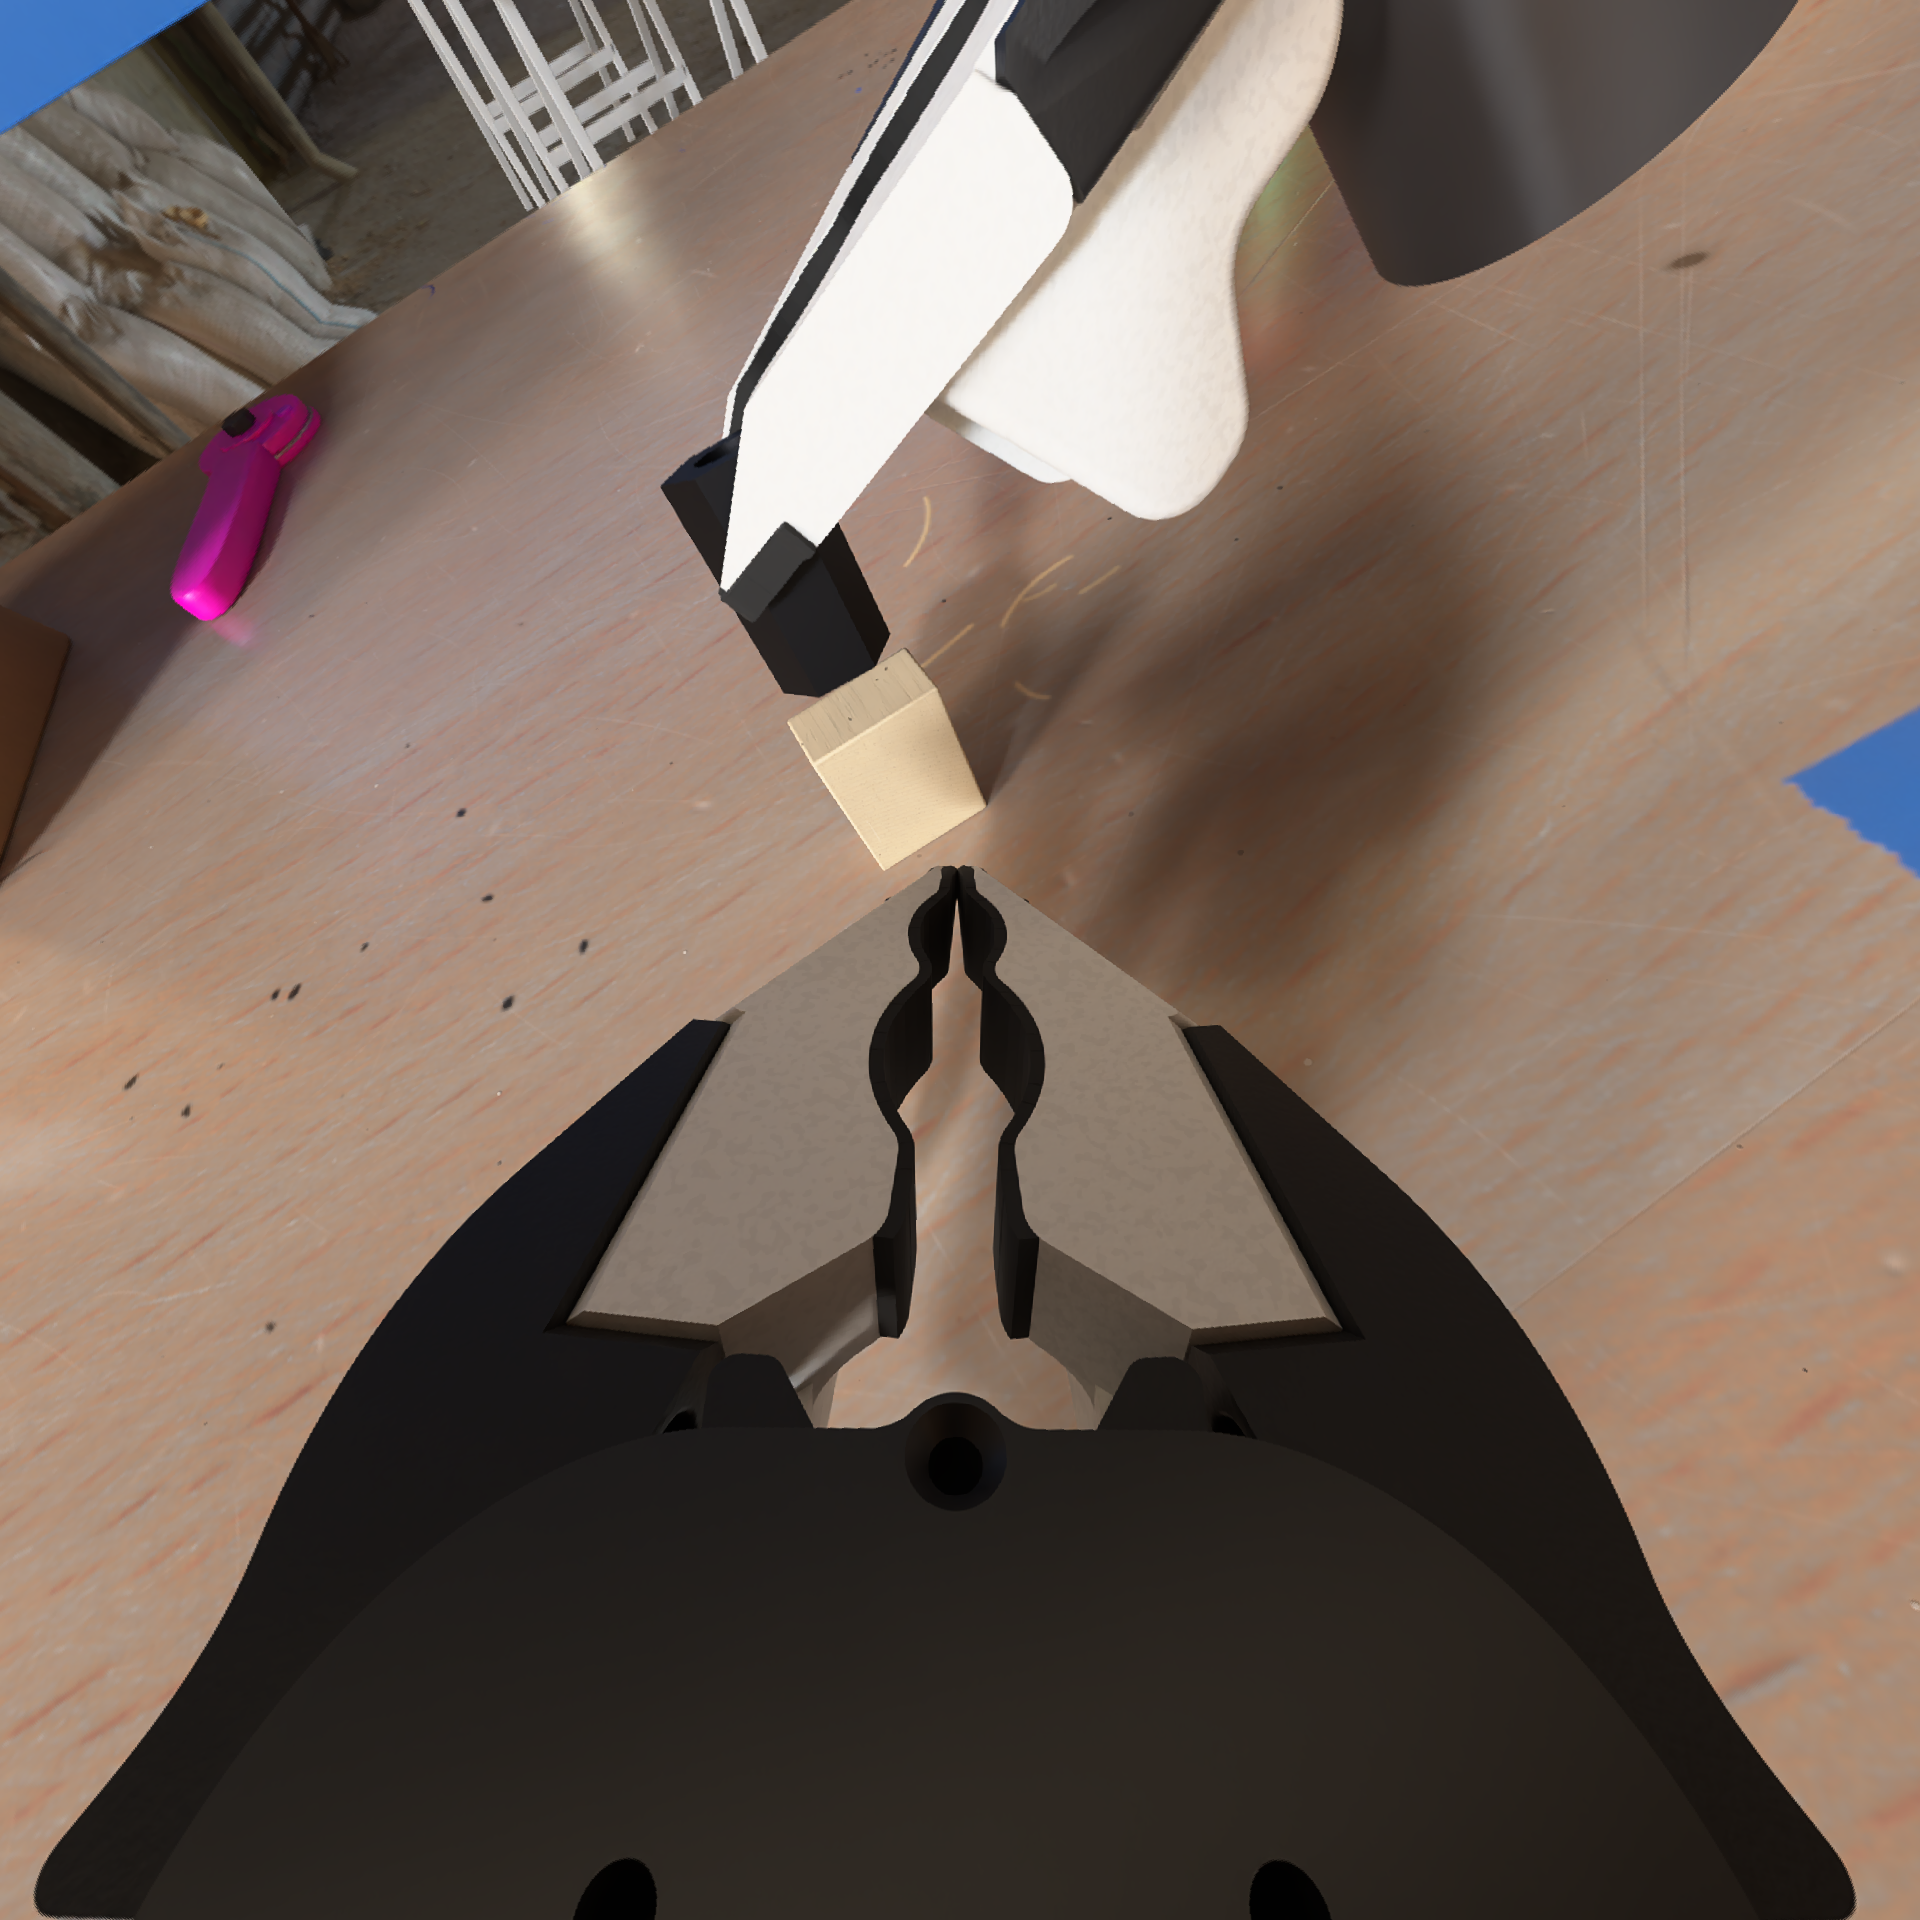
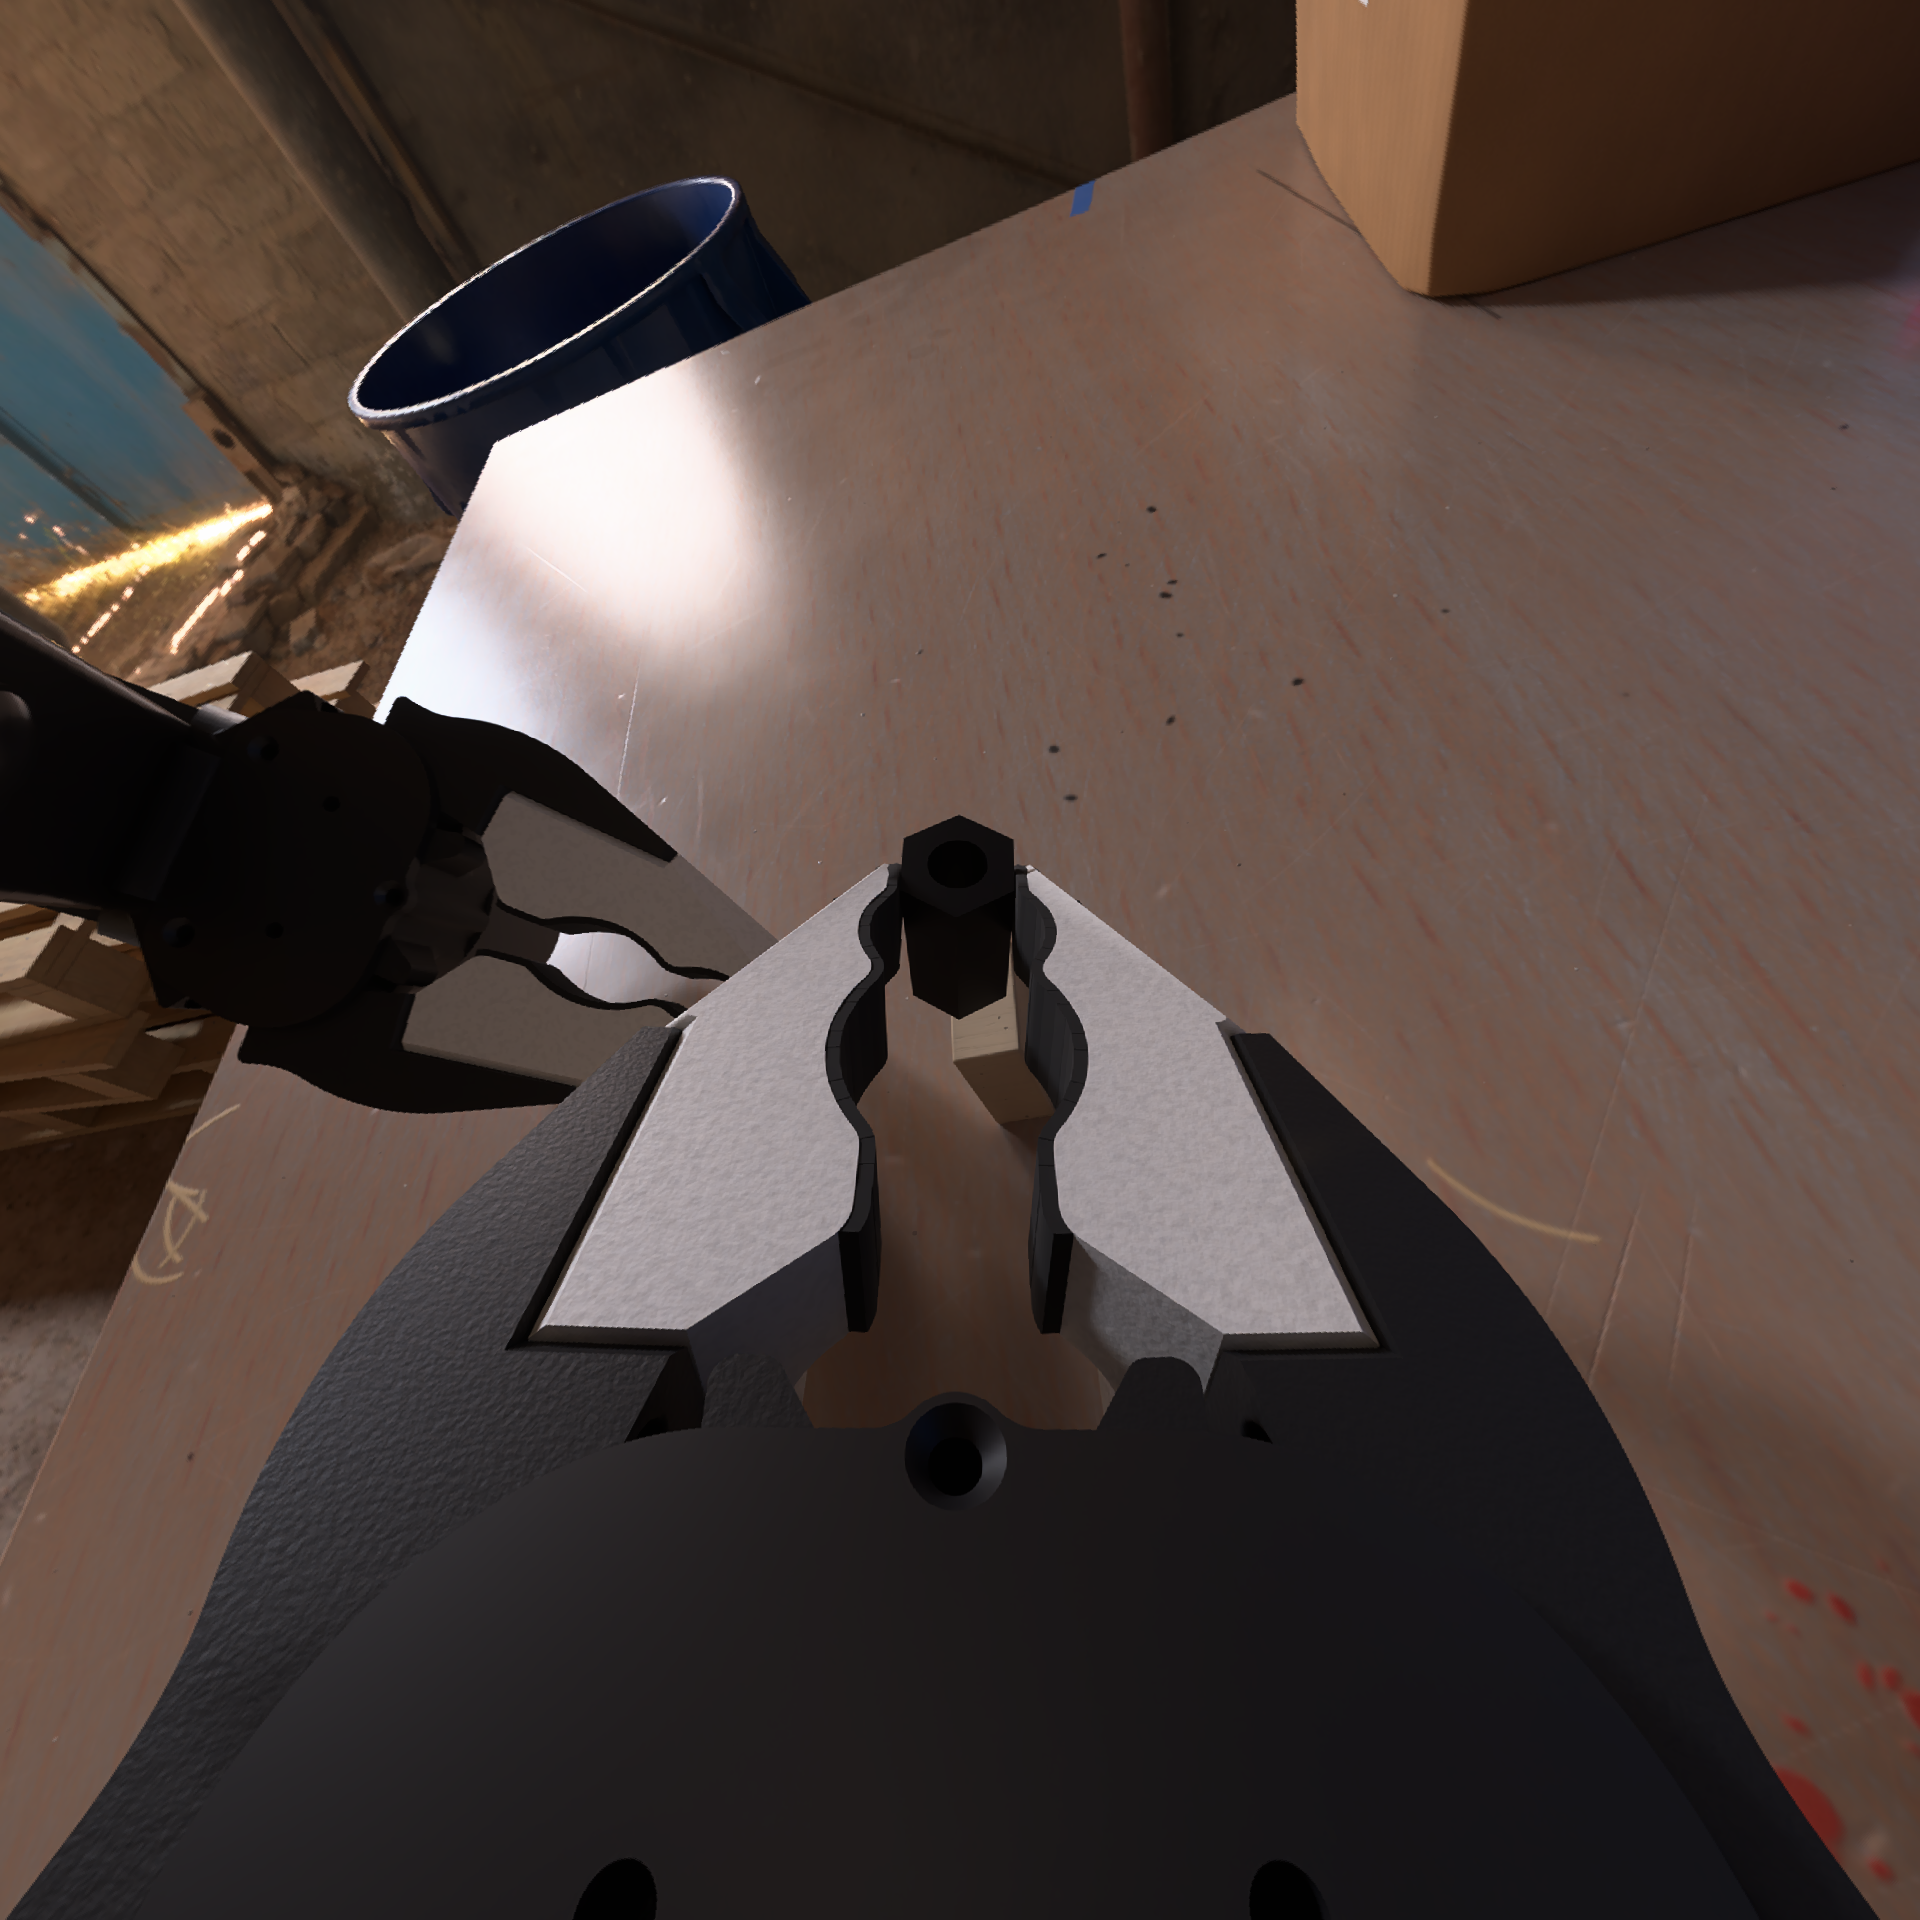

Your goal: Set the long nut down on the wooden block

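My right gripper is shut on the long nut, a black hexagonal sleeve with a hole in its upper end. The wooden block, small and pale, stands on the table right under the nut. In the left wrist view the right gripper comes down from above, and the nut's lower end is at the far top edge of the block; I cannot tell if they touch. My left gripper is shut and empty, its tips just short of the block's near side. It also shows in the right wrist view.
A pink handled tool lies at the far left of the wooden table. A cardboard box stands at the back. A dark blue bin stands beyond the table's edge. White chair legs stand behind the table.
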You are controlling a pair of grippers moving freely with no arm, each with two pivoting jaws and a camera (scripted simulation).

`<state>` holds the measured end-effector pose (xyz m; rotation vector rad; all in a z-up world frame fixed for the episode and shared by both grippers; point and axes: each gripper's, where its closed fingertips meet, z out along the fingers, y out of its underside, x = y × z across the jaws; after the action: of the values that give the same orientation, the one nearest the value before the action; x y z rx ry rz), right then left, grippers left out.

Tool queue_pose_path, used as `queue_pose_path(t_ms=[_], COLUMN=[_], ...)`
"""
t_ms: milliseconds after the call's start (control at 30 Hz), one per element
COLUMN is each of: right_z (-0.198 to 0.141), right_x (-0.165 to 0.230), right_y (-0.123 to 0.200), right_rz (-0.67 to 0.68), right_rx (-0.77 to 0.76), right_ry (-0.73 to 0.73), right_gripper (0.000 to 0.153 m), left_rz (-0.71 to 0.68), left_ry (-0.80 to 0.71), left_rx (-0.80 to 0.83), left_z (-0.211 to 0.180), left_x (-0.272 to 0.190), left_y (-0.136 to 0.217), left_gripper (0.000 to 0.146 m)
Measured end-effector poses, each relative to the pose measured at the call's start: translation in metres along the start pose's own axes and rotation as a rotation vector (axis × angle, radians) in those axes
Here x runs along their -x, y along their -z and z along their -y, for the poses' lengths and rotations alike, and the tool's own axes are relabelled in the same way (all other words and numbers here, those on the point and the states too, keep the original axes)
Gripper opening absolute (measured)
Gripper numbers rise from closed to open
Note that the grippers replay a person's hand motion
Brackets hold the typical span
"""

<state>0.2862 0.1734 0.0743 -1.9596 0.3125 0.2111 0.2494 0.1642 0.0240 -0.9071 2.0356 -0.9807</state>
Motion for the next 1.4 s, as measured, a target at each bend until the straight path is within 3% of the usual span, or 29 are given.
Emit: queue_pose_path(t_ms=[1400], right_z=[-0.0032], right_x=[-0.0009], right_y=[-0.0066], right_rz=[-0.015], right_rx=[0.025], right_ry=[0.043], right_gripper=[0.020], left_rz=[-0.009], left_ry=[0.028], left_rx=[-0.001], left_z=[-0.0001], left_x=[0.0010], left_y=[-0.0003], left_gripper=[0.000])
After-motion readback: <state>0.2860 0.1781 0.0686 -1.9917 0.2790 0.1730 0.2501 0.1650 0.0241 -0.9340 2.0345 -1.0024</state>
